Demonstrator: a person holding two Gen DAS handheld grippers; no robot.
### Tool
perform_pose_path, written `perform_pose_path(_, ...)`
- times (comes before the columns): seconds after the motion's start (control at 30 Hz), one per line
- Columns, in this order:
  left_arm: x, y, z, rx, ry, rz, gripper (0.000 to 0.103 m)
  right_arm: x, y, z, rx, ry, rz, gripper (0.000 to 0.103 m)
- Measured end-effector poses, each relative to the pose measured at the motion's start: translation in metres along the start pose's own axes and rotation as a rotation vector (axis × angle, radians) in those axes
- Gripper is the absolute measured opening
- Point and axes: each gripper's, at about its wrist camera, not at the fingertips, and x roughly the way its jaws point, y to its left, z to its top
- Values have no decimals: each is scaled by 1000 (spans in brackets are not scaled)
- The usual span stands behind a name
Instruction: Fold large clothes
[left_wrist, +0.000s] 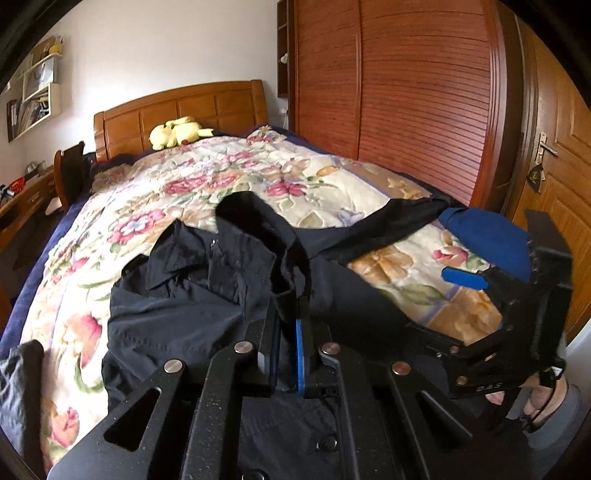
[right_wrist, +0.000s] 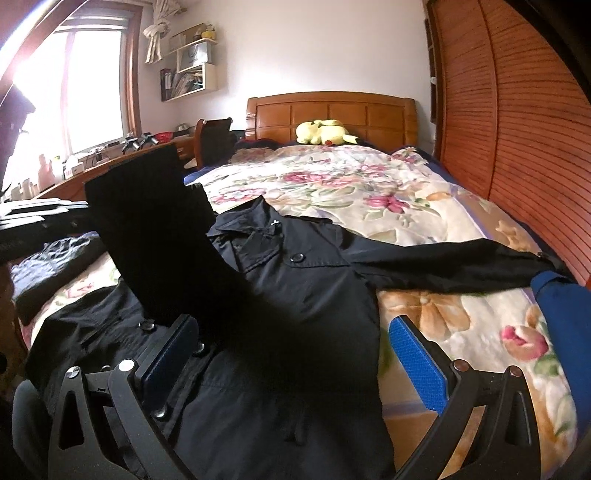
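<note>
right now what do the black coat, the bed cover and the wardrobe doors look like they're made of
Black coat: thin woven cloth, maybe a cotton blend or nylon, matte with a slight sheen; it creases sharply and has plastic-looking buttons.
Bed cover: soft, thick floral fabric, possibly plush or quilted; its surface looks fuzzy and matte.
Wardrobe doors: reddish-brown wood or wood veneer, slatted, semi-gloss; horizontal ridges catch light.

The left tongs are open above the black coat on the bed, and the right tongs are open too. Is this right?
Not quite. The left tongs are shut on a sleeve of the black coat, as the left wrist view shows: the pads pinch the cloth and lift it off the bed. The right tongs are open, as you say.
</note>
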Motion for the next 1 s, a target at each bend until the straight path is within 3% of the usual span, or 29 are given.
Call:
perform_pose_path(0.13, -14, -8, 8, 13, -36, -24, 16, -5, -4, 0, 14, -13, -6, 103)
perform_pose_path(0.23, -22, -15, 10, 36, -65, -24, 27, -7, -6, -1, 25, -15, -11, 103)
perform_pose_path(0.27, -24, -16, 10, 38, -70, -27, 33, -7, -7, -1, 30, -17, -10, 103)
perform_pose_path(0.43, -25, -14, -2, 25, -69, -27, 43, -9, -8, -3, 48, -28, -11, 103)
perform_pose_path(0.5, -25, -9, -10, 14, -71, -21, 60, -10, -6, -2, 53, -30, -3, 103)
perform_pose_path(0.57, -25, 0, -23, -6, -64, -14, 69, -11, -5, -3, 50, -37, 6, 103)
perform_pose_path(1.0, -30, 63, -99, -165, -1, 123, 72, 10, -7, -7, 16, 23, -6, 103)
